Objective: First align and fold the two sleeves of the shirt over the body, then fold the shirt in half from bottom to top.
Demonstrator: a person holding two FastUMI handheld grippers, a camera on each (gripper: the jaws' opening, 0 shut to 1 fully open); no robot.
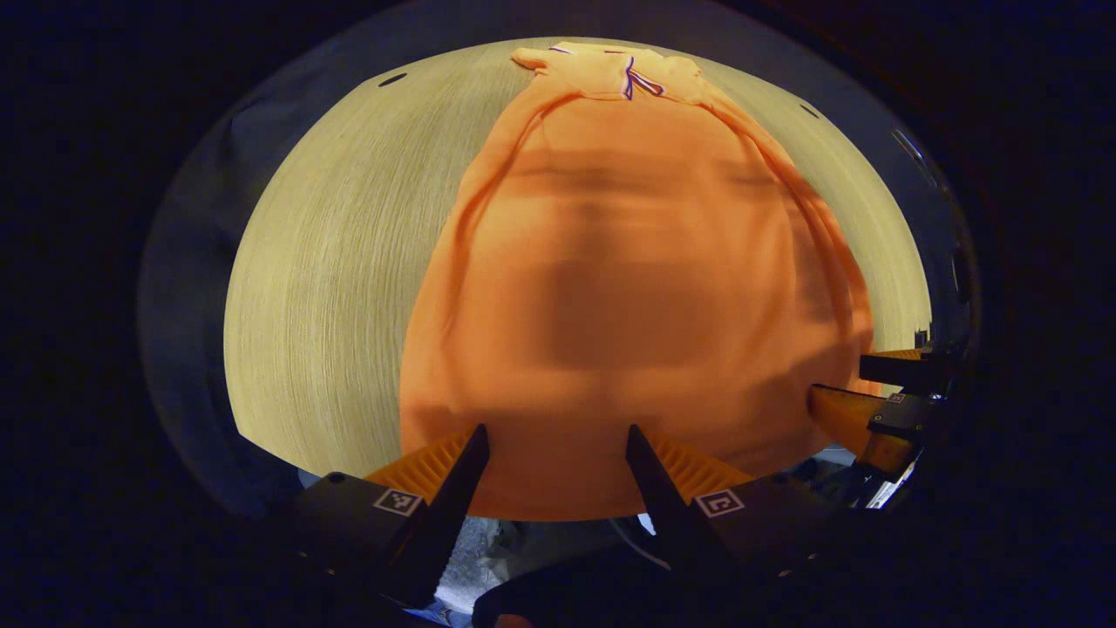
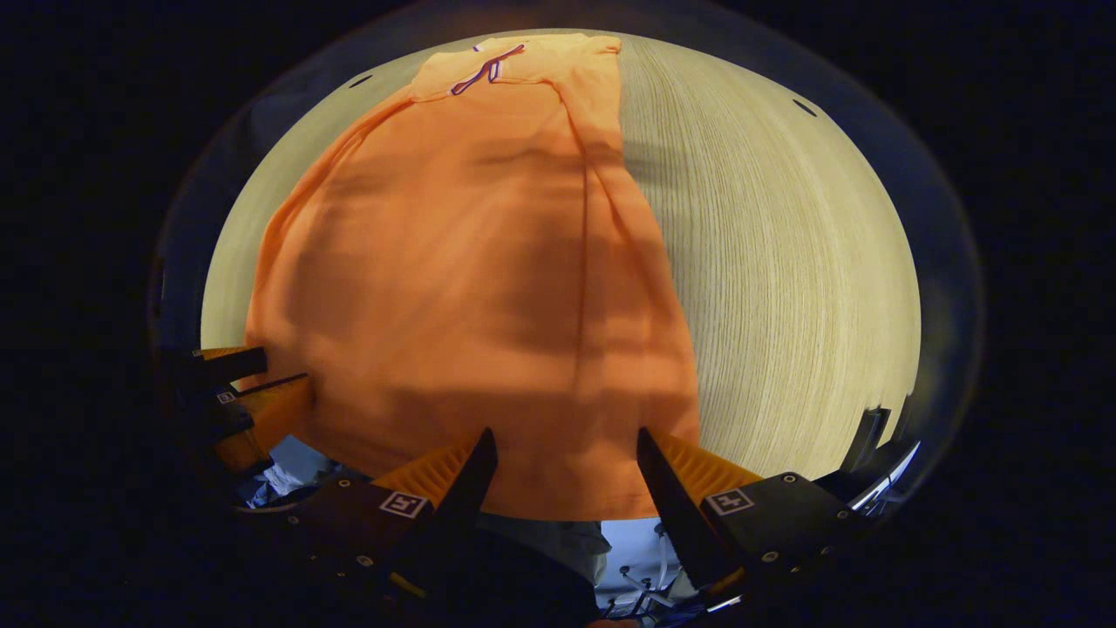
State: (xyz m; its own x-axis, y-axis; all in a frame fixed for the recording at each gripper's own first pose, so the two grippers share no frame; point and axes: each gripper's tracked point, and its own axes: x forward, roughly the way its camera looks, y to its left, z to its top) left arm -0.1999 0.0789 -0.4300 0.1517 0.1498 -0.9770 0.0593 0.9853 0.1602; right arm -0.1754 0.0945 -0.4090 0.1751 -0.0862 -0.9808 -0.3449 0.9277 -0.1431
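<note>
- Two grippers sit at the near hem of the orange shirt [image 1: 628, 288], which lies flat on the pale wood-grain table [image 1: 331, 288] with its collar at the far end.
- On the left, the left gripper [image 1: 556, 440] hovers over the hem's left part, jaws apart, with cloth showing between the fingers and no pinch on it.
- Along the shirt's left side a long ridge runs from shoulder toward hem, and it looks like a sleeve [image 1: 488, 201] already laid over the body.
- Through the middle the body is smooth, narrow and nearly straight-sided, so the sleeve stage reads as done.
- On the right side a matching ridge shows in the right gripper view, the other sleeve [image 2: 610, 201] folded inward.
- At the right, the right gripper [image 2: 562, 445] is poised over the hem's right corner, jaws likewise apart and gripping nothing.
- What remains, by this reckoning: grasping the hem on both sides and carrying it up to the collar [image 1: 632, 78].
</note>
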